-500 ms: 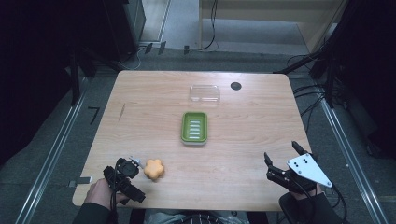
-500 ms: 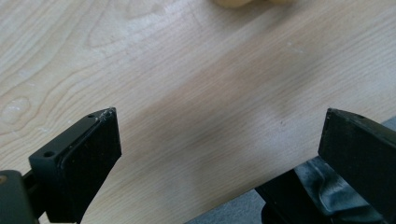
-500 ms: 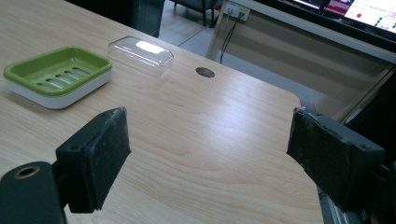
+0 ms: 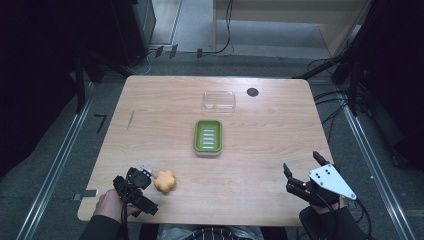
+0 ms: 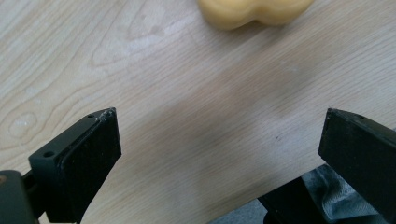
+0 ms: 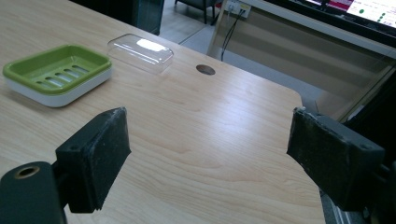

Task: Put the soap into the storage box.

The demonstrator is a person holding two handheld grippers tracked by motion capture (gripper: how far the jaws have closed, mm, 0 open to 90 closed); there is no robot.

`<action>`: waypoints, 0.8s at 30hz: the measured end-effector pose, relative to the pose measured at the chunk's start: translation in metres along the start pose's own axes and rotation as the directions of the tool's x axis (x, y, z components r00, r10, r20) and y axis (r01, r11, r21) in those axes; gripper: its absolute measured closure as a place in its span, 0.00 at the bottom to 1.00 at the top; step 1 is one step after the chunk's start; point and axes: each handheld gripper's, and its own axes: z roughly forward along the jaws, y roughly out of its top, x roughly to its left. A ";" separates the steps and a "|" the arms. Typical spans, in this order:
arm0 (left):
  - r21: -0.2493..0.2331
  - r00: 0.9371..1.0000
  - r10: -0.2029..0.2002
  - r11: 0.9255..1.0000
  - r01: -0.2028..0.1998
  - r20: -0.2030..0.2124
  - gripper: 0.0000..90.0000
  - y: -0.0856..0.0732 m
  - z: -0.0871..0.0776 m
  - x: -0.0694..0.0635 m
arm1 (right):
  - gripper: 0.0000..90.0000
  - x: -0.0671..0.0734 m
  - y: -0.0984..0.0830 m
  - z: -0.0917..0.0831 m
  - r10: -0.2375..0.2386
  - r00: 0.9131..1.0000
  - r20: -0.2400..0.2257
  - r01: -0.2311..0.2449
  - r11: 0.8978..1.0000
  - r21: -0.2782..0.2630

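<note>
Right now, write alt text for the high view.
A person's left gripper, jaws open, sits beside an orange flower-shaped soap near the wooden table's front edge. The right gripper hangs open at front right; a green soap dish and clear lid lie mid-table.

left tongs (image 4: 142, 179): black, square pads | right tongs (image 4: 301, 169): black, grey three-cornered plate | sleeves: dark

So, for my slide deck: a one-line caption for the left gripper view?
Open left tool over the wooden table, flower-shaped orange soap just ahead.
</note>
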 end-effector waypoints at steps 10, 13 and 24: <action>-0.043 1.000 0.009 0.999 -0.008 0.025 0.00 0.007 -0.001 -0.004 | 0.15 0.002 0.001 0.001 -0.005 1.000 -0.004 0.005 1.000 0.003; -0.040 0.999 0.021 0.999 -0.020 0.033 0.00 0.013 0.002 -0.006 | 0.15 0.003 0.002 0.002 -0.012 1.000 -0.008 0.012 1.000 0.000; -0.041 0.998 0.022 0.999 -0.020 0.052 0.00 0.028 0.008 -0.013 | 0.15 0.005 0.003 0.004 -0.016 1.000 -0.015 0.016 1.000 0.001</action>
